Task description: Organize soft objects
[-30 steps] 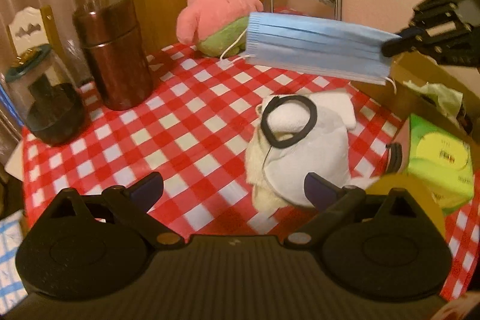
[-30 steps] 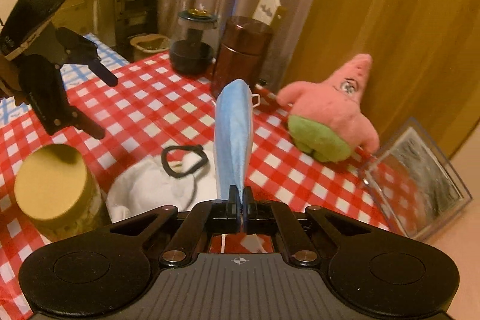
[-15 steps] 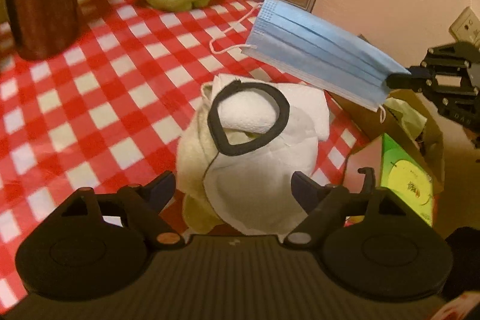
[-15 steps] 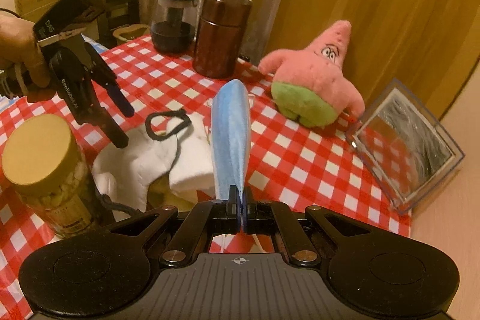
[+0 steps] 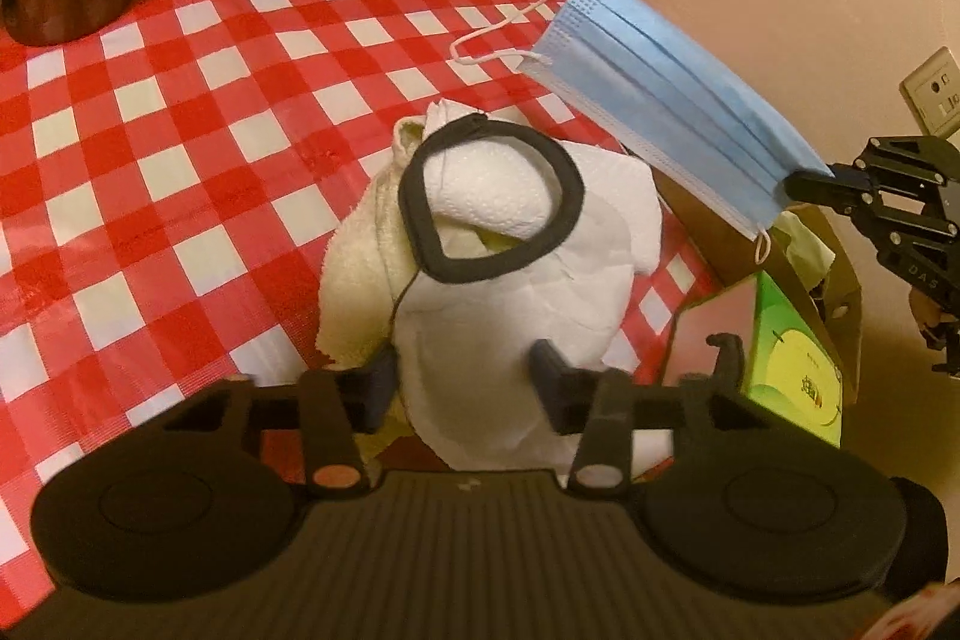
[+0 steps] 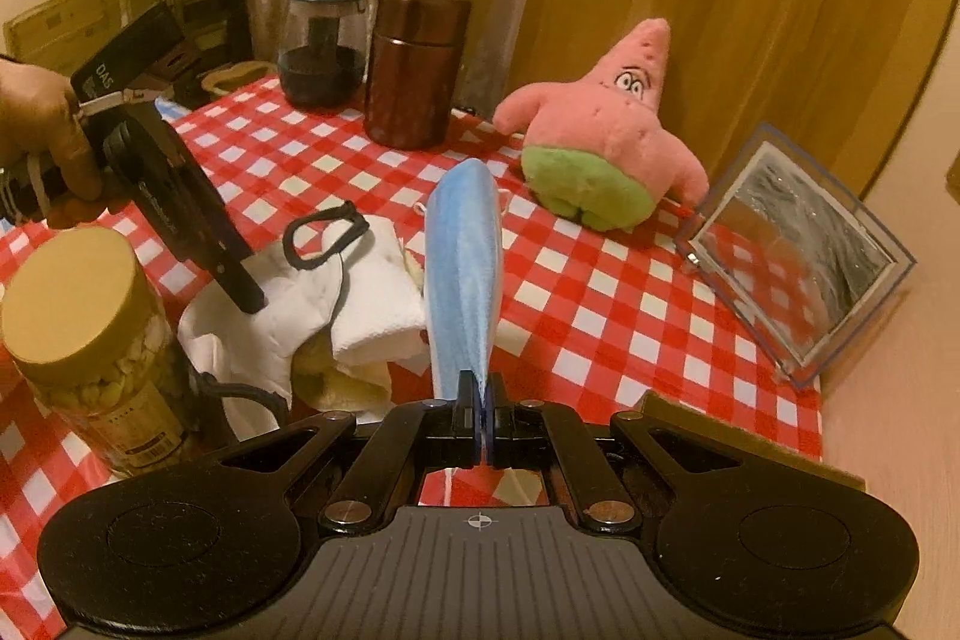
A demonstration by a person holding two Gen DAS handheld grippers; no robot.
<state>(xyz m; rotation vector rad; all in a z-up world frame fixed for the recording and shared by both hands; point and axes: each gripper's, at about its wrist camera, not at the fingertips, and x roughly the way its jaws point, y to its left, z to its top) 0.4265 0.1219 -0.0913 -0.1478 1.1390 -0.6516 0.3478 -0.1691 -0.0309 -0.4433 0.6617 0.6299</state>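
A heap of soft things lies on the red-checked table: a white mask with a black ear loop, a paper towel and a cream towel. My left gripper points down at the heap. Its jaws are closing, with the white mask between them and both pads touching its sides. In the right wrist view one of its fingers rests on the white mask. My right gripper is shut on the end of a blue surgical mask, held in the air beside the heap.
A pink star plush sits at the back beside a clear mirror stand. A brown canister and a glass jar stand behind. A gold-lidded jar is near the heap. A cardboard box holds a green pack.
My left gripper came down and tipped toward the heap, and its jaws narrowed from wide open onto the white mask. The right gripper still holds the blue mask, shifted slightly.
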